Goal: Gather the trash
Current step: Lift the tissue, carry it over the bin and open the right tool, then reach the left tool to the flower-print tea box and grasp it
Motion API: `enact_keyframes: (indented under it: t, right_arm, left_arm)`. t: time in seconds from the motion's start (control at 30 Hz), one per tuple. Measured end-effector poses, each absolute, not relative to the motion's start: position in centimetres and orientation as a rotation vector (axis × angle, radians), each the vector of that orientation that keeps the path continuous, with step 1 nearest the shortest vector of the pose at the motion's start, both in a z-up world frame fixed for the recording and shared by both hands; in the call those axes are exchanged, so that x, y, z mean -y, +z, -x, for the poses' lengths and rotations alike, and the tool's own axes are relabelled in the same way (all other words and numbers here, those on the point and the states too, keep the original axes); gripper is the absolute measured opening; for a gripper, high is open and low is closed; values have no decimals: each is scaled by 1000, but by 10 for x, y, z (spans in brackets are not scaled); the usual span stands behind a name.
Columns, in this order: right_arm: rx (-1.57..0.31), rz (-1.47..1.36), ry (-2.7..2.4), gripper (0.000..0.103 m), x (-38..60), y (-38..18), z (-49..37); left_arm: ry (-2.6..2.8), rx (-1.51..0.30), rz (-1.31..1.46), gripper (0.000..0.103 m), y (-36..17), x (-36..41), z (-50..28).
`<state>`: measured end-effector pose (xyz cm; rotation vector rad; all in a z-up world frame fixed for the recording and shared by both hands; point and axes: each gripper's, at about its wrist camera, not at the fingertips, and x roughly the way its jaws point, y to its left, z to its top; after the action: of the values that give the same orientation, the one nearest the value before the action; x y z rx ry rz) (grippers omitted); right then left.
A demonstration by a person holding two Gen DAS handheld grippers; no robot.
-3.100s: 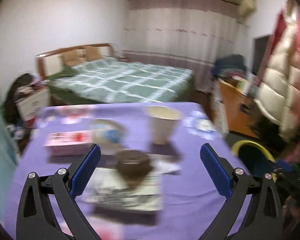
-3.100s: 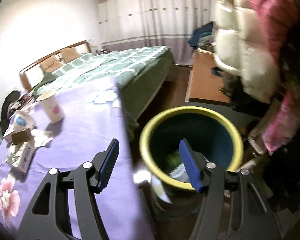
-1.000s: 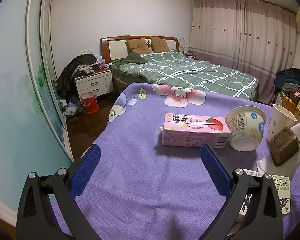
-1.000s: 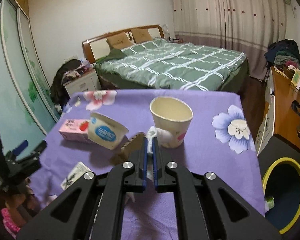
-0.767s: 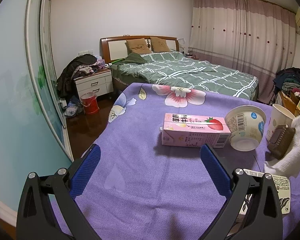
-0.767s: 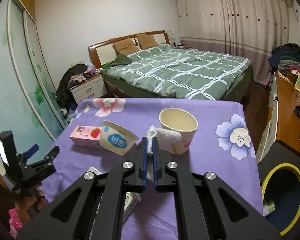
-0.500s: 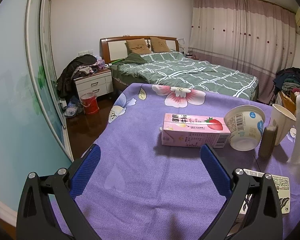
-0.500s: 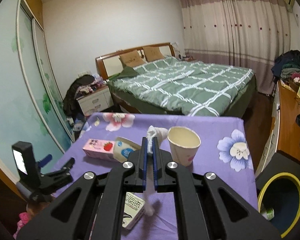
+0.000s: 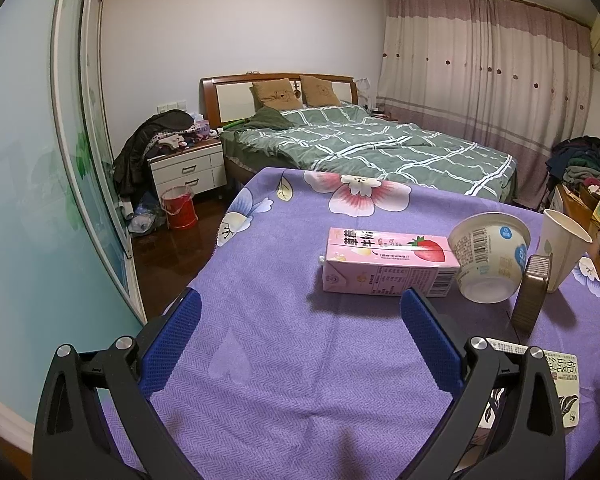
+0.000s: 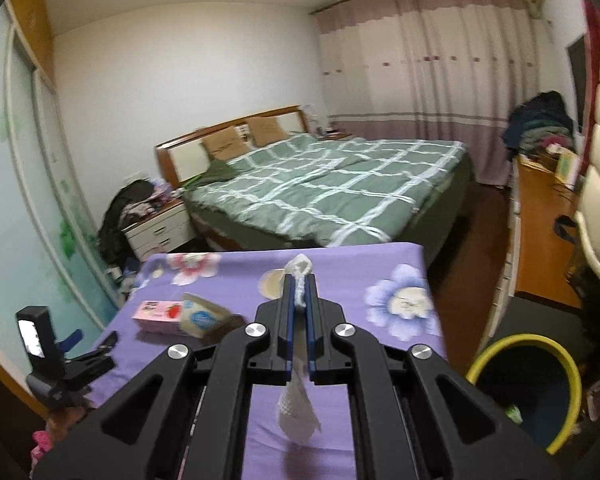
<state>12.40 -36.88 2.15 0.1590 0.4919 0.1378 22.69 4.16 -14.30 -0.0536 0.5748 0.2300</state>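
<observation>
Our right gripper [image 10: 299, 292] has its jaws pressed almost together on a crumpled white tissue [image 10: 297, 414], which pokes out above the blue pads and dangles below them, clear of the purple floral tablecloth [image 10: 380, 276]. We judge we are mid-carry: one piece of trash is lifted and needs to go into the yellow-rimmed bin [image 10: 528, 384], which stands on the floor just off the table's right edge, low in the right wrist view. The next move calls for swinging the tissue to the right until it hangs over the bin's mouth, then spreading the jaws to drop it; the tissue is light and limp, so it may cling to a pad.

Our left gripper [image 9: 300, 332] hovers over the near part of the table with its jaws spread wide and nothing between them. Ahead of it more trash waits on the cloth: a pink strawberry milk carton [image 9: 388, 264] lying on its side, a white yogurt tub [image 9: 488, 258] tipped over and touching the carton, a small brown container [image 9: 534, 300] standing on edge, a paper cup [image 9: 562, 248] upright behind it, and a flat printed packet [image 9: 560, 380] near the right finger
</observation>
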Motion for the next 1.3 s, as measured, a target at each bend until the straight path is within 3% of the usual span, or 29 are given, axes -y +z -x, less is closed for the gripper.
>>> enact_keyframes:
  t: [0.57, 0.67, 0.7, 0.73, 1.3]
  right_arm:
    - [-562, -213, -349, 6, 521, -39, -123]
    - [-616, -208, -426, 14, 536, -58, -128]
    - [-622, -214, -445, 32, 539, -64, -128]
    - [-625, -225, -463, 42, 541, -70, -126]
    - [-588, -182, -280, 47, 444, -104, -126]
  left_arm:
    - [233, -579, 55, 98, -143, -42, -227]
    - [234, -577, 54, 98, -143, -42, -227]
    - [234, -578, 55, 98, -143, -42, -227]
    - [235, -578, 54, 98, -143, -42, -227]
    - [209, -582, 45, 98, -144, -38, -230]
